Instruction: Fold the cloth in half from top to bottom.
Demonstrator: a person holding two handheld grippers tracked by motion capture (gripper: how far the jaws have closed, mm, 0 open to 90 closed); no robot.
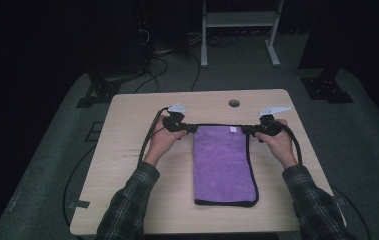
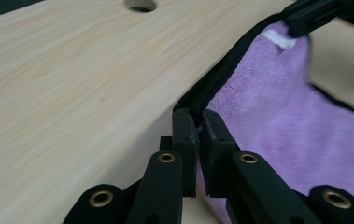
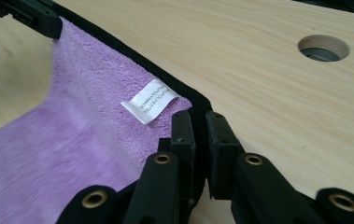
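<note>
Left hand-held gripper (image 2: 198, 128) clamps towel (image 1: 224, 165) far-left corner | right hand-held gripper (image 3: 199, 128) clamps far-right corner by label (image 3: 149, 101) | towel on tabletop (image 1: 127, 165), far edge lifted taut | step: likely folding | next: carry both corners toward near edge, level.

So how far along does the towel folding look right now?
Done, it appears: the purple towel lies as a narrow strip on the table, seemingly folded once already. In hand: the left claw and right claw each pinch a far corner along the black trim, the edge raised off the wood beside the white label. Left: probably bringing that far edge toward the near end, then releasing.
</note>
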